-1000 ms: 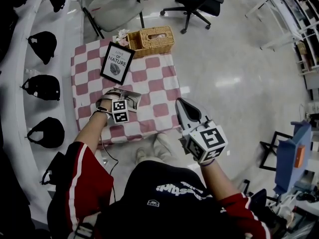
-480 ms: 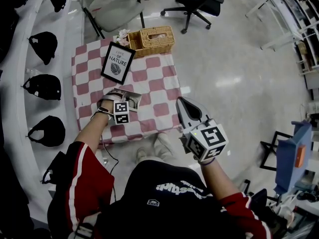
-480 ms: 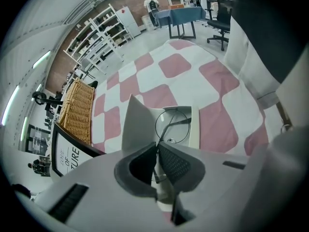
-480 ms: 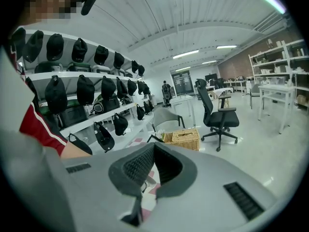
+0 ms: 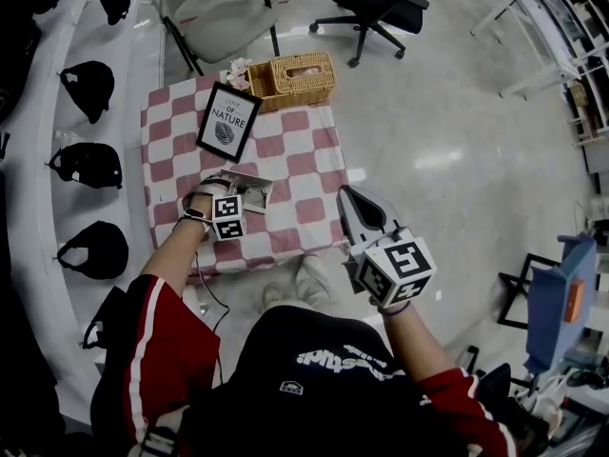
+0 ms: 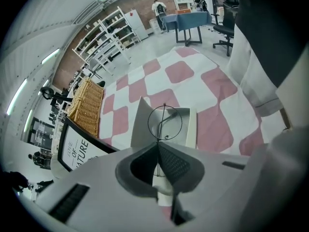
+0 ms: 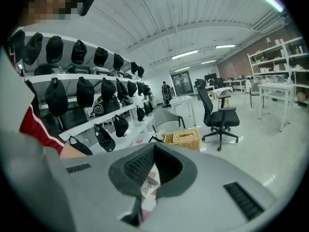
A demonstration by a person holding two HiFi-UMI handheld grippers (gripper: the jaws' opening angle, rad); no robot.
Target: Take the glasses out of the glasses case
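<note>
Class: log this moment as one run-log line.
left hand-held gripper: shut on glasses | glasses case: open on checked cloth | right hand-held gripper: shut, empty

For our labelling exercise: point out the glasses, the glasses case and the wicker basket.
glasses [image 6: 164, 122], left gripper view, centre of the lens.
glasses case [image 6: 187, 129], left gripper view, its white inner tray.
wicker basket [image 5: 285, 91], head view, woven side wall.

Thin wire round-lensed glasses [image 6: 164, 122] stand upright, seemingly just above the open grey glasses case [image 6: 189, 127]
</note>
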